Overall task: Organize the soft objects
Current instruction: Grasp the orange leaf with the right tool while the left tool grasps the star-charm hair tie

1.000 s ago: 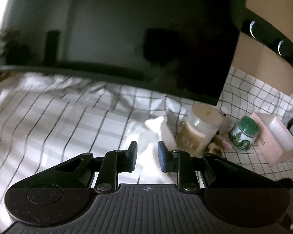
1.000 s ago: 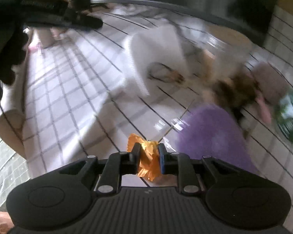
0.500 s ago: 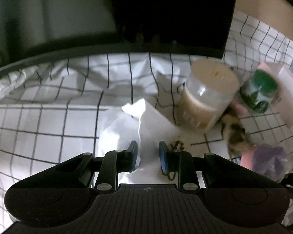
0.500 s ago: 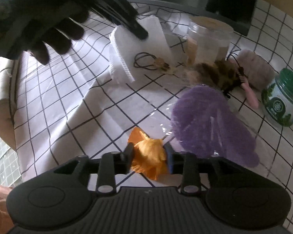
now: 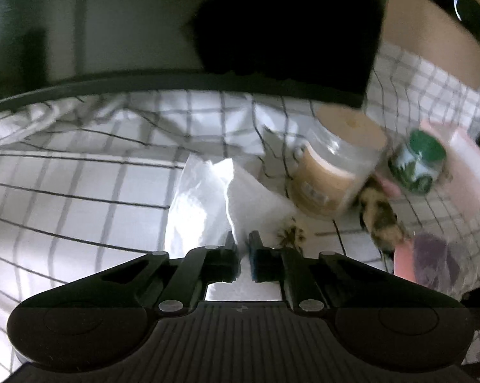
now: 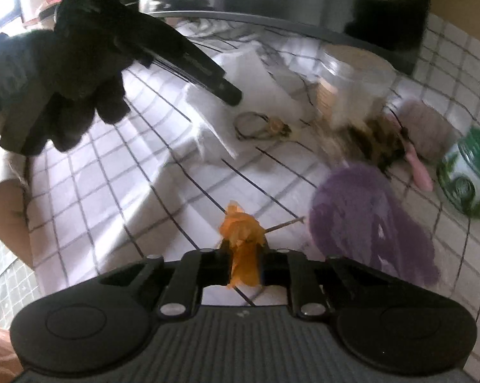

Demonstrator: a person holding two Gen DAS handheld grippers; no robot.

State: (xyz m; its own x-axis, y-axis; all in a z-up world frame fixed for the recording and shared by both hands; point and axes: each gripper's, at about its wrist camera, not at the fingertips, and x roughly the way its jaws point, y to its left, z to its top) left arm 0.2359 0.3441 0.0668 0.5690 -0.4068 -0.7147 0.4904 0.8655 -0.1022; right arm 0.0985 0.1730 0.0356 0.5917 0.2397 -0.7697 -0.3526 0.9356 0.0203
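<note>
- The left claw [image 5: 243, 250] has just been closing; its jaws now stand nearly together over the edge of a white folded tissue [image 5: 240, 191].
- The tissue lies on the checked cloth [image 5: 80, 185] covering the table.
- To the right stand a clear jar [image 5: 335, 172] and a green-lidded jar [image 5: 418, 162], slightly blurred.

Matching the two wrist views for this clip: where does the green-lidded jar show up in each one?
Left wrist: green-lidded jar sits upper right, between the tan-lidded clear jar and the pink box.
Right wrist: green-lidded jar is at the far right edge, mid-height, beyond the purple fluffy item.
Shared landmark: the white folded cloth on the checked tablecloth.
</note>
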